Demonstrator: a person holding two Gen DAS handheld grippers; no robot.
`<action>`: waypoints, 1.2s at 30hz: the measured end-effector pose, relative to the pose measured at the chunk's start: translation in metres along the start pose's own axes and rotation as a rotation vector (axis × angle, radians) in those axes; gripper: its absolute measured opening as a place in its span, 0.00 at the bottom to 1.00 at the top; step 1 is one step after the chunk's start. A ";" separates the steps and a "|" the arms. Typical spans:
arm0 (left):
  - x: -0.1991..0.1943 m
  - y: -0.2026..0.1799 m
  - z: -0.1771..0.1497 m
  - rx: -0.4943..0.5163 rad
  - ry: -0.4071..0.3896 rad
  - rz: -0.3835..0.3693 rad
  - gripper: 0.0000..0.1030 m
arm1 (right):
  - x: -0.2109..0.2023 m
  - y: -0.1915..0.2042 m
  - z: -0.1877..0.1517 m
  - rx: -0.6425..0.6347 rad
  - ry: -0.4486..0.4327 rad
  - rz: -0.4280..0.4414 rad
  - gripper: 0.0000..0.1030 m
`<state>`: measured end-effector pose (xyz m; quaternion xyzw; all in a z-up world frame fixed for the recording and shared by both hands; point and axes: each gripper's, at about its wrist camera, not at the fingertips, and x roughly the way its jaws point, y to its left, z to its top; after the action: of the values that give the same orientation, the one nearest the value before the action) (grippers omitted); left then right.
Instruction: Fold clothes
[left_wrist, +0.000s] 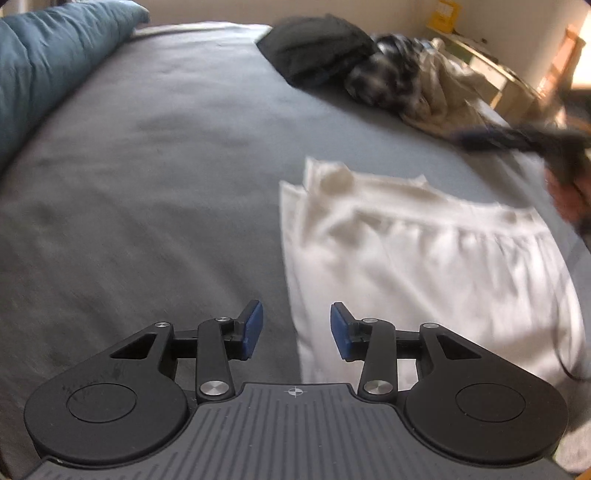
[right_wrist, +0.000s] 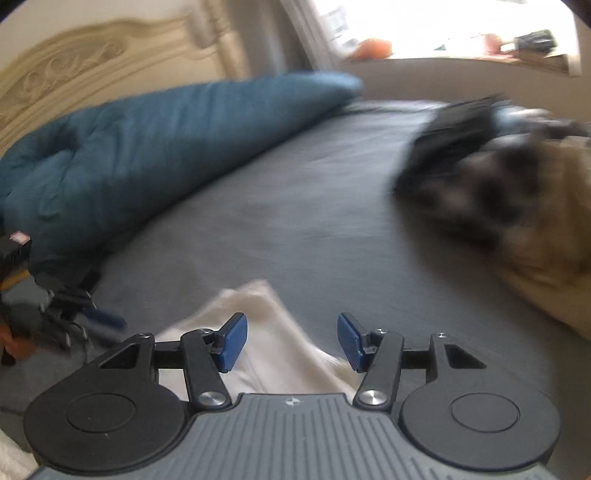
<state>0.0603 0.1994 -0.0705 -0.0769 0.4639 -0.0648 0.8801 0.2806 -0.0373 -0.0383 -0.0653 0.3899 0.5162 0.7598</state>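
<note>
A folded white garment (left_wrist: 413, 266) lies on the grey bed sheet (left_wrist: 166, 177), right of centre in the left wrist view. My left gripper (left_wrist: 296, 330) hovers open above the garment's left edge, nothing between its blue pads. The right gripper shows blurred at the far right of that view (left_wrist: 524, 138), held in a hand. In the right wrist view my right gripper (right_wrist: 292, 341) is open and empty above a corner of the white garment (right_wrist: 269, 332). A pile of unfolded clothes, black, patterned and beige (left_wrist: 391, 74), lies at the far side of the bed.
A blue duvet (left_wrist: 48, 62) is bunched along the left of the bed, below a carved headboard (right_wrist: 92, 59). Pale furniture (left_wrist: 491, 74) stands beyond the bed on the right. A bright window sill (right_wrist: 461, 40) holds small items. The left gripper appears blurred at the left (right_wrist: 55, 306).
</note>
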 end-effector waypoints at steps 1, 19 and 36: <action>0.003 -0.003 -0.006 0.009 0.002 -0.011 0.39 | 0.020 0.002 0.007 -0.017 0.037 0.013 0.55; 0.015 0.009 -0.049 -0.060 0.036 -0.218 0.36 | 0.146 0.007 0.041 -0.173 0.255 0.093 0.24; 0.014 0.010 -0.050 -0.050 0.028 -0.209 0.29 | 0.137 -0.002 0.041 -0.155 0.262 0.030 0.46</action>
<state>0.0269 0.2029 -0.1118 -0.1460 0.4671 -0.1456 0.8599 0.3263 0.0834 -0.1011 -0.1848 0.4456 0.5433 0.6871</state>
